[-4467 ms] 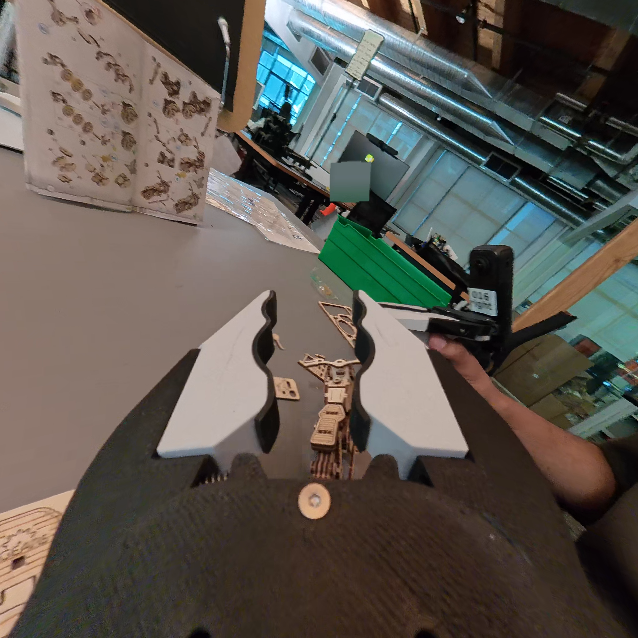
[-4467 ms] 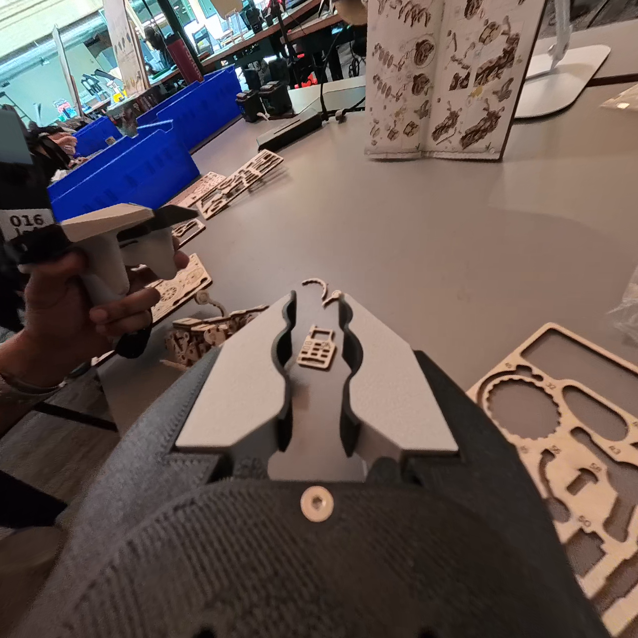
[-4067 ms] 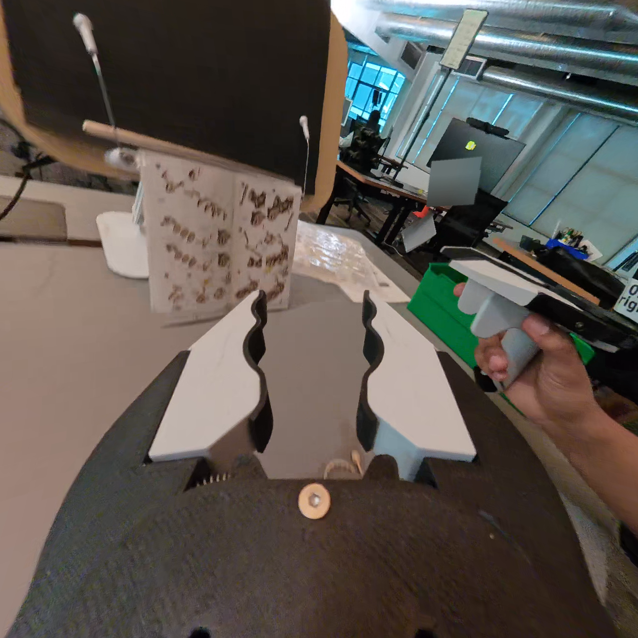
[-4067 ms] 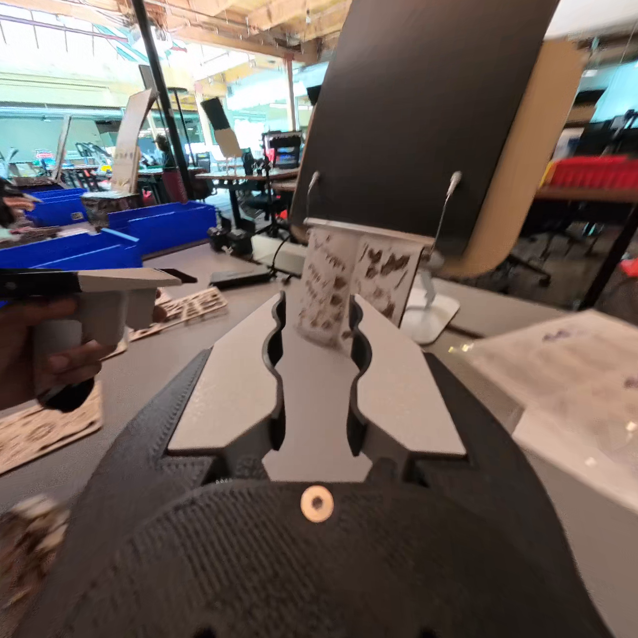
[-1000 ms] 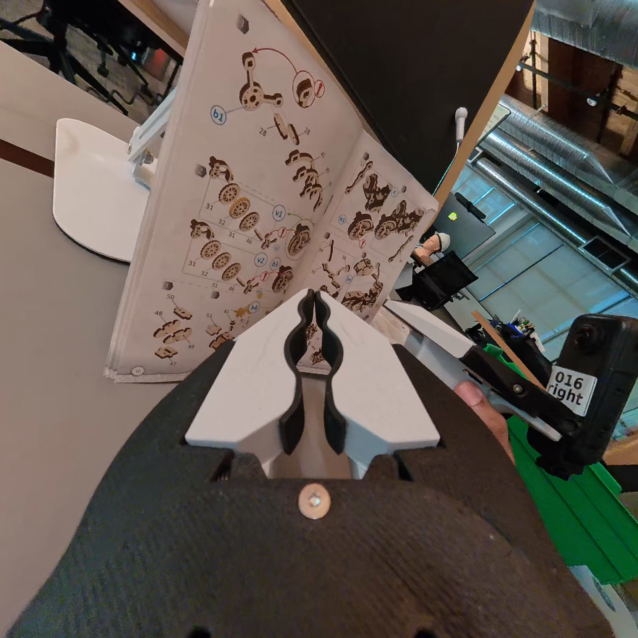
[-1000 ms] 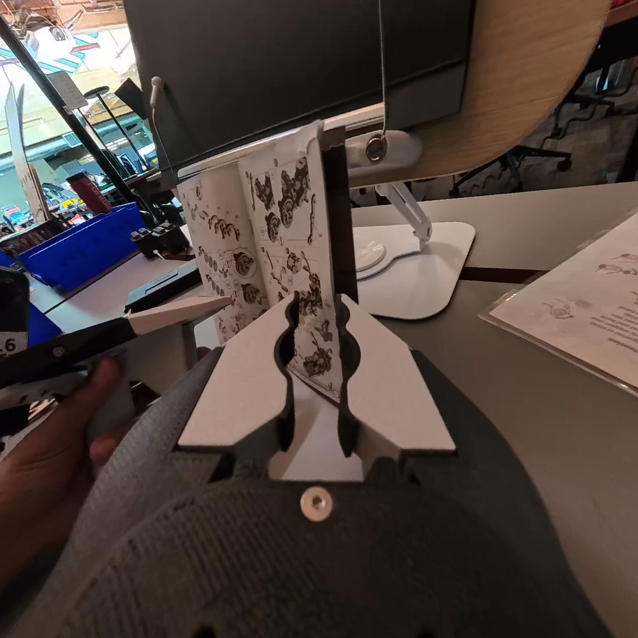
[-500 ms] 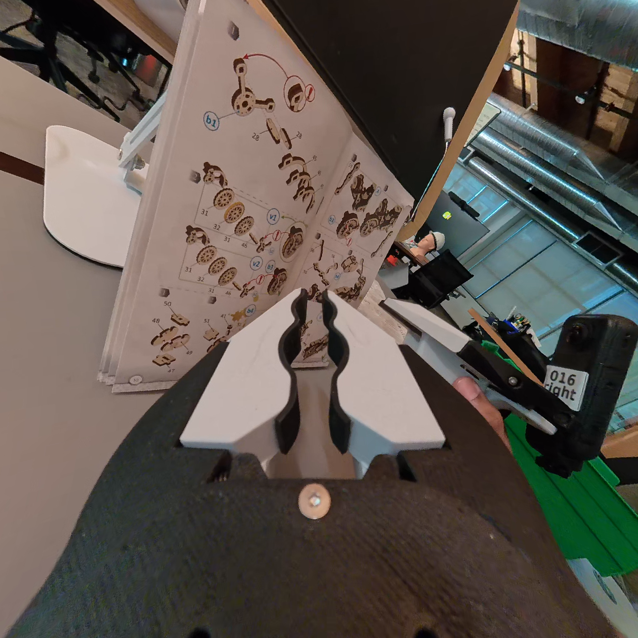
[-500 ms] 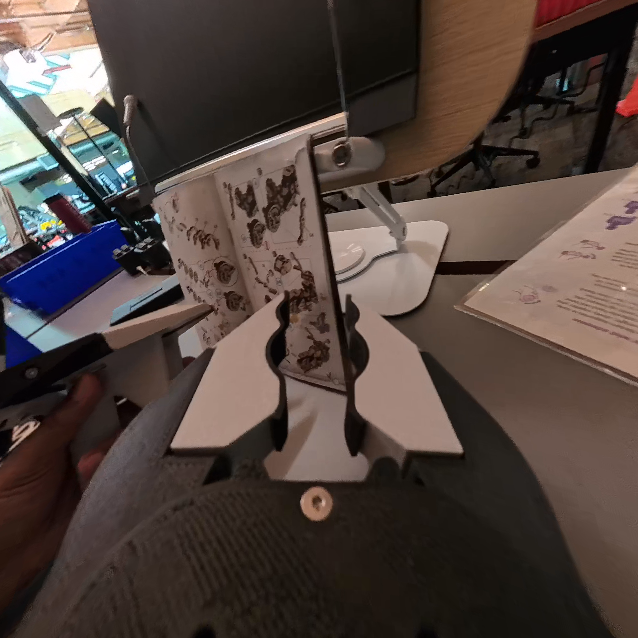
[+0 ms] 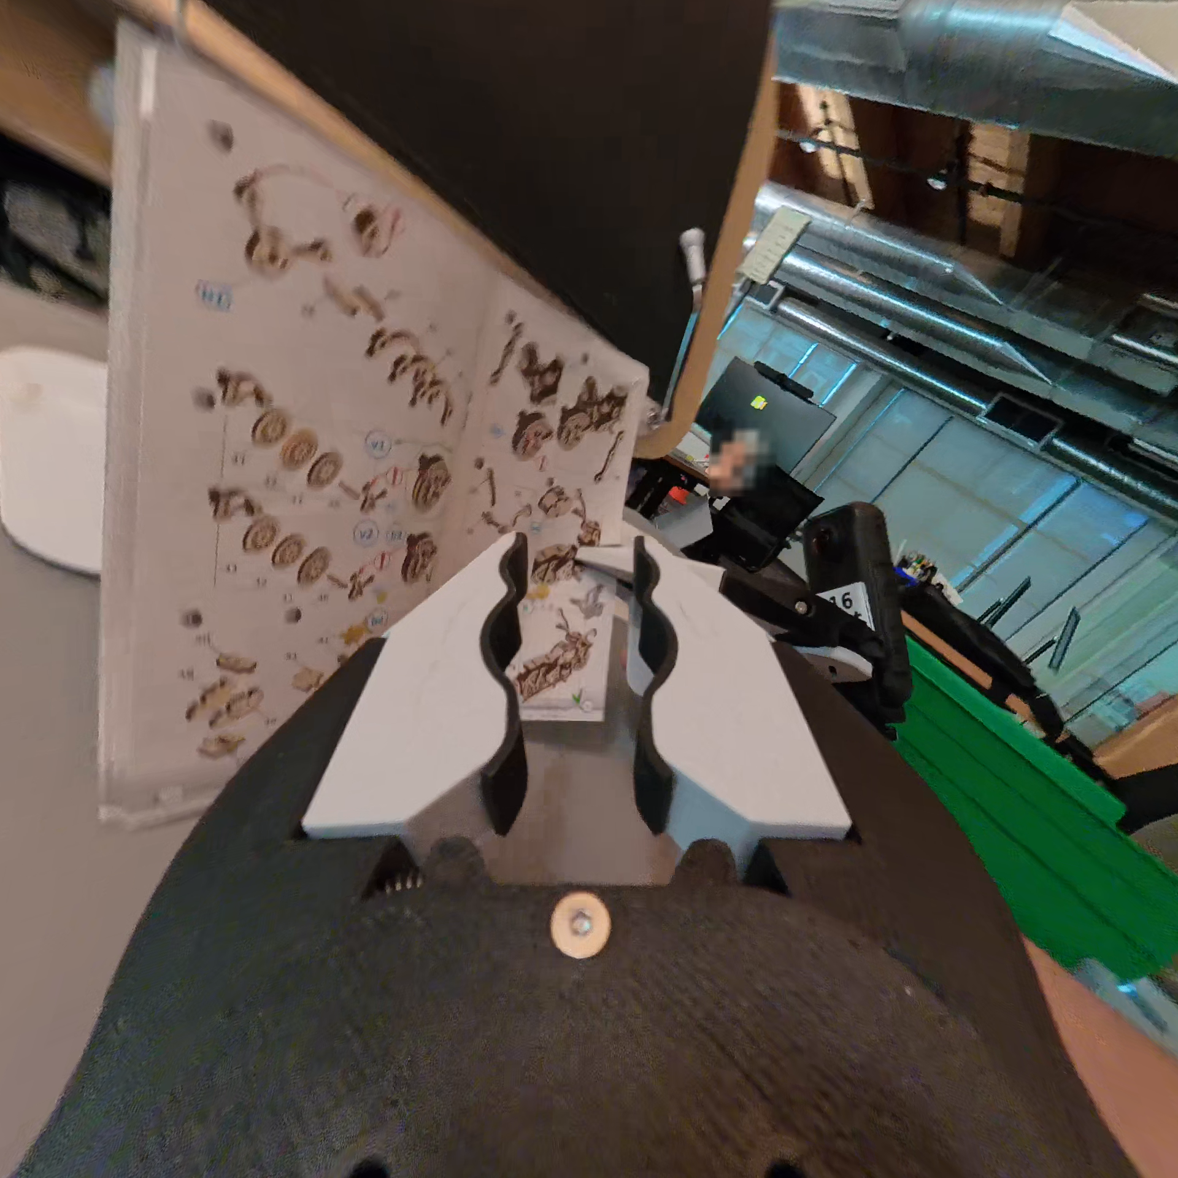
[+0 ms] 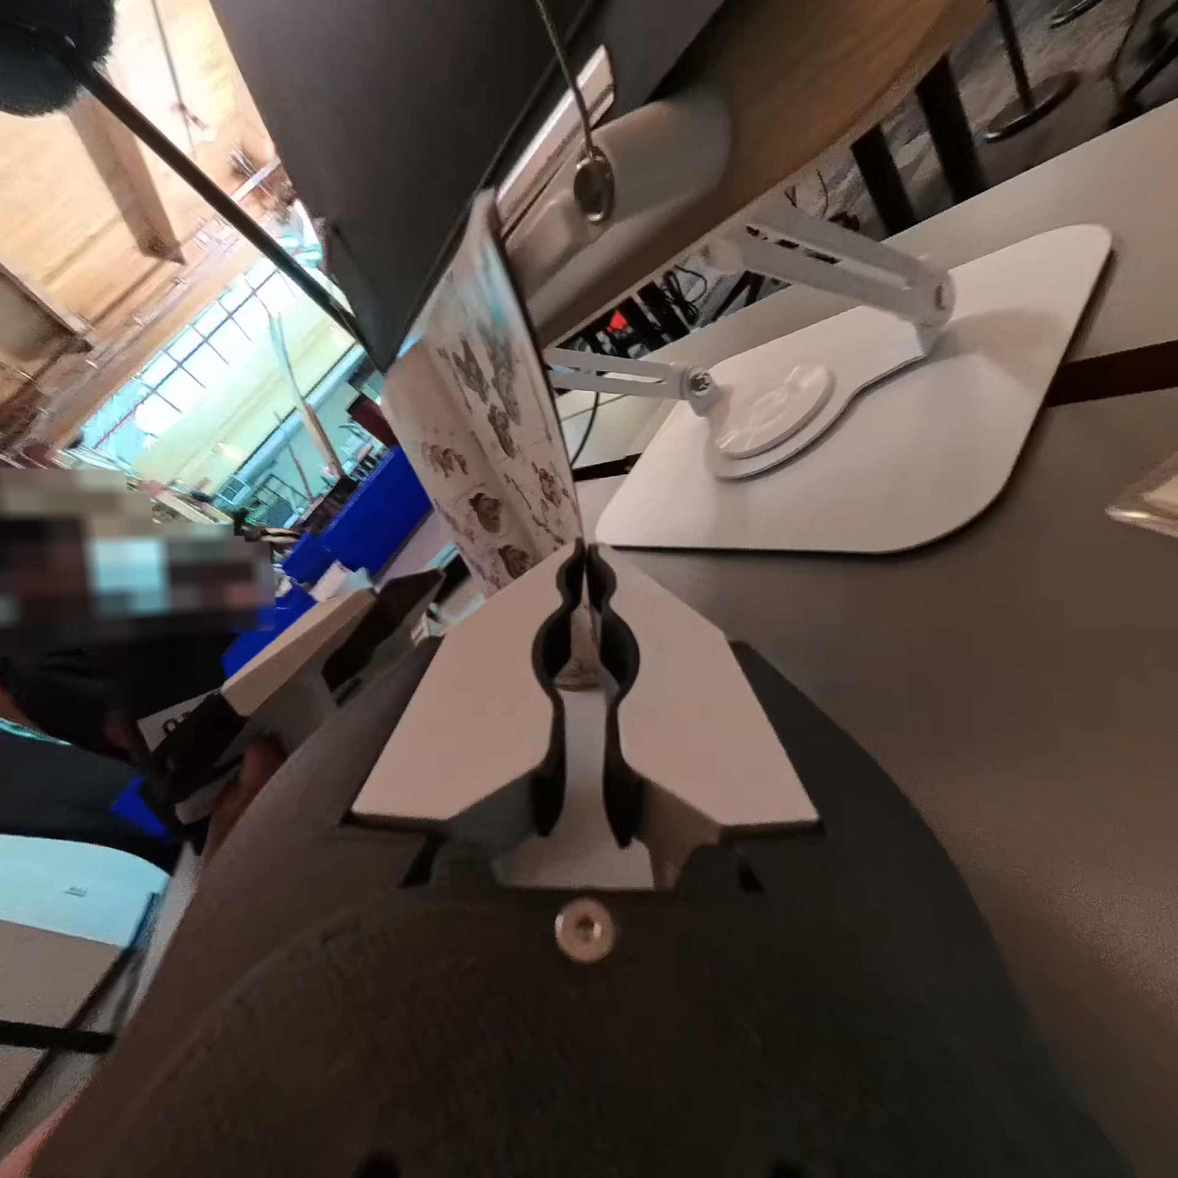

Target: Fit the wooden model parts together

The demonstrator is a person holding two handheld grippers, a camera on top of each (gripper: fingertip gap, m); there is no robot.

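Jaws parted on left gripper [image 9: 577,561], right gripper [image 10: 583,551] jaws pinching instruction booklet [image 10: 491,408] page edge.

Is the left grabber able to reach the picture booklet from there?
Probably yes. The left gripper is open, and the instruction booklet stands right ahead of its fingers with nothing between. The right gripper pinches the edge of that booklet's page.

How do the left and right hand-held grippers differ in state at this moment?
The left hand-held gripper is open with nothing between its fingers, while the right hand-held gripper is shut on the right-hand page edge of the instruction booklet. The left one faces the booklet's printed pages; the right one meets the booklet edge-on. Both have grey fingers with wavy black pads and hover over the grey table.
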